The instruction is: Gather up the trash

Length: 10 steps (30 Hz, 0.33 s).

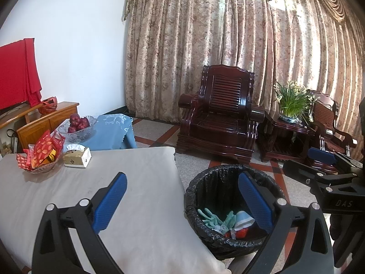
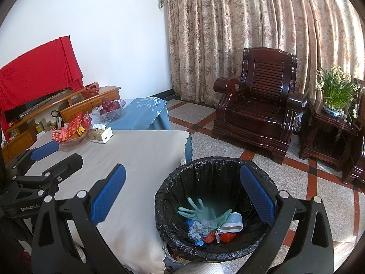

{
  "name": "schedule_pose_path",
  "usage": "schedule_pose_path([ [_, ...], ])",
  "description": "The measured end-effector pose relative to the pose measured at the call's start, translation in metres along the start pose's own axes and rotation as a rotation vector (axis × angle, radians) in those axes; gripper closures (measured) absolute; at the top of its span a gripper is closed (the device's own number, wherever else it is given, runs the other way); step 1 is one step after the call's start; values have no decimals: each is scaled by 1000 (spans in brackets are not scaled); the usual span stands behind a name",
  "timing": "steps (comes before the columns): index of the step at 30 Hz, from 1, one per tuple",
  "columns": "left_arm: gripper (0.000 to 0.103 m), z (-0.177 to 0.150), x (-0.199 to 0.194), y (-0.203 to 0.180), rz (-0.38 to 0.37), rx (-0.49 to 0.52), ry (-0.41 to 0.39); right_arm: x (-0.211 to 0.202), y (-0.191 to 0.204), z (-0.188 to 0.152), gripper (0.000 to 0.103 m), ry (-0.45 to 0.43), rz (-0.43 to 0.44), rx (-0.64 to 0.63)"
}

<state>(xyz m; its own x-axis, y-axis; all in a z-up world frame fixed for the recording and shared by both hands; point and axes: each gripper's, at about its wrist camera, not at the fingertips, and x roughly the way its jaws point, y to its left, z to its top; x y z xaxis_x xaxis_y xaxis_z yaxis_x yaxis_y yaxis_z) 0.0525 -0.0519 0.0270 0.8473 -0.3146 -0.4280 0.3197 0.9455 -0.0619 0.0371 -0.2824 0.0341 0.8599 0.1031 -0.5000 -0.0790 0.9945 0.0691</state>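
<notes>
Crinkled black-lined round bin (image 2: 205, 171) holds rubber gloves (image 2: 200, 211).

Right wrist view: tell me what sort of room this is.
Most likely a home living room: a carved wooden armchair before floor-length curtains, a TV stand, and a cloth-covered table beside the lined trash bin.

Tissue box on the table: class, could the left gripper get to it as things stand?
Probably yes. The left gripper is open and empty, and bare tabletop lies between it and the tissue box; only the snack bowl sits close beside it.
</notes>
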Motion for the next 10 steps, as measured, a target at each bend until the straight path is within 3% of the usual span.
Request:
schedule_pose_path([
  [10, 7, 1, 4, 2, 1, 3, 12, -1, -2, 1, 6, 1, -1, -1],
])
